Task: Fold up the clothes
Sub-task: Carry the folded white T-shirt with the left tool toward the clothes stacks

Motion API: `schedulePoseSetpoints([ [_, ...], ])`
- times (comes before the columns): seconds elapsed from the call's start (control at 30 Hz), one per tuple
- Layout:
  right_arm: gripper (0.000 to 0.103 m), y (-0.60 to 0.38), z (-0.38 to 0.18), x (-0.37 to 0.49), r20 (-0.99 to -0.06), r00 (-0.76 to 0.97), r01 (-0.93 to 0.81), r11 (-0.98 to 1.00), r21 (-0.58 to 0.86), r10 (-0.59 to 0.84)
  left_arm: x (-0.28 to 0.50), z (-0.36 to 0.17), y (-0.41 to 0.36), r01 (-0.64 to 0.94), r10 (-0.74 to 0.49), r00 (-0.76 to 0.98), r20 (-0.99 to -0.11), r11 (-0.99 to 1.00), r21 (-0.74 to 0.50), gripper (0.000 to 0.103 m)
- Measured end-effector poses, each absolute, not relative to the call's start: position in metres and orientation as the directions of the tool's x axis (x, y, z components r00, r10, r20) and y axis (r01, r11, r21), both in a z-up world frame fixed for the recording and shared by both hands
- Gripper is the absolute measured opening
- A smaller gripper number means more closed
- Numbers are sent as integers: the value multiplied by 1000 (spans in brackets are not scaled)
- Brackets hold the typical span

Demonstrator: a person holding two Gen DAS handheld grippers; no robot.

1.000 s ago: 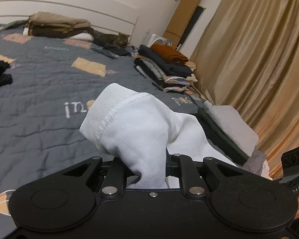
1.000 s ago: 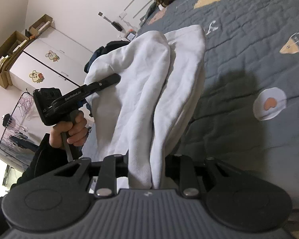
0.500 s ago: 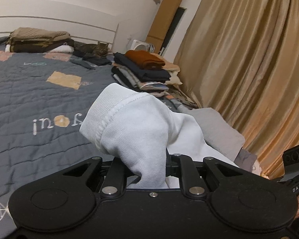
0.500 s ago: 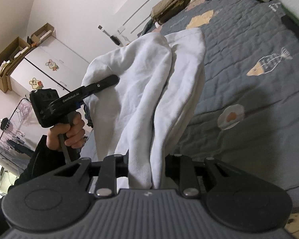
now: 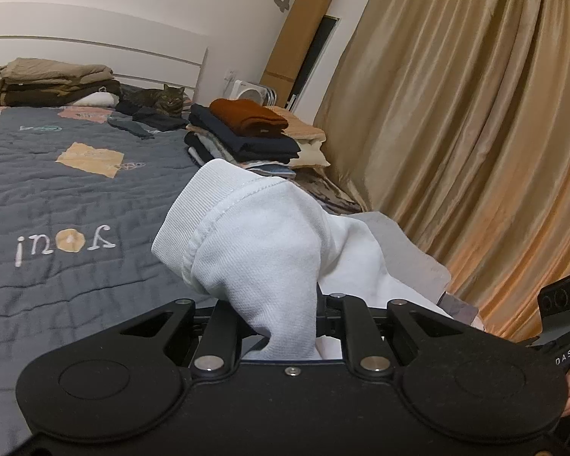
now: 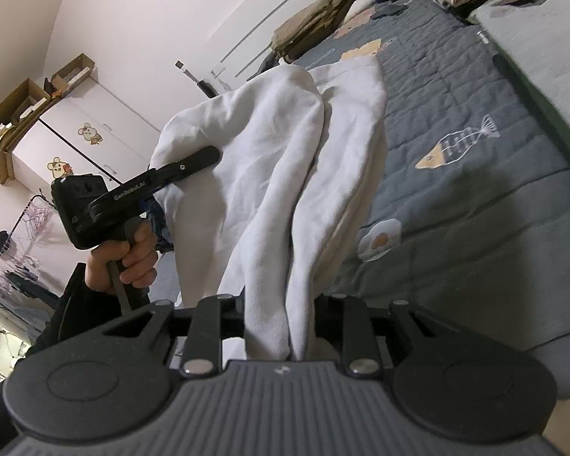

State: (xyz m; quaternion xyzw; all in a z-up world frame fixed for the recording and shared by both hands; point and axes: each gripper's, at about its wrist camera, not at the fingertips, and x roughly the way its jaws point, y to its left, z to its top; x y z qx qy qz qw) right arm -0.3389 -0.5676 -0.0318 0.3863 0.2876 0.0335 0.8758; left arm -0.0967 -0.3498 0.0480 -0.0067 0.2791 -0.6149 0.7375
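A white sweatshirt (image 5: 254, 250) hangs bunched above the grey quilted bed (image 5: 57, 190), gripped at both ends. My left gripper (image 5: 281, 326) is shut on a ribbed hem or cuff end, and the cloth hides its fingertips. In the right wrist view the same white sweatshirt (image 6: 285, 174) drapes in long folds, with my right gripper (image 6: 281, 326) shut on its lower end. There the left gripper (image 6: 209, 154) pinches the upper left edge, held by a hand (image 6: 125, 254). The right gripper's body (image 5: 562, 311) shows at the left view's right edge.
A stack of folded clothes (image 5: 247, 133) lies by the gold curtain (image 5: 475, 114). A tabby cat (image 5: 159, 100) rests near another folded pile (image 5: 53, 81) at the headboard. A grey folded garment (image 6: 543, 38) lies on the bed's right side. A white wardrobe (image 6: 79, 144) stands behind.
Both grippers have carried the sweatshirt across the bed toward the curtain side, and the views have swung that way. Their hold on the cloth is unchanged.
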Motion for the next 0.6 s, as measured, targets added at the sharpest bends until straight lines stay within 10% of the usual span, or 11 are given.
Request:
schedulePoseSetpoints([
  [0.6, 25, -641, -14, -401, -480, 844, 169, 729, 664, 241, -156, 54, -425, 904, -928, 103, -357, 237, -355, 14],
])
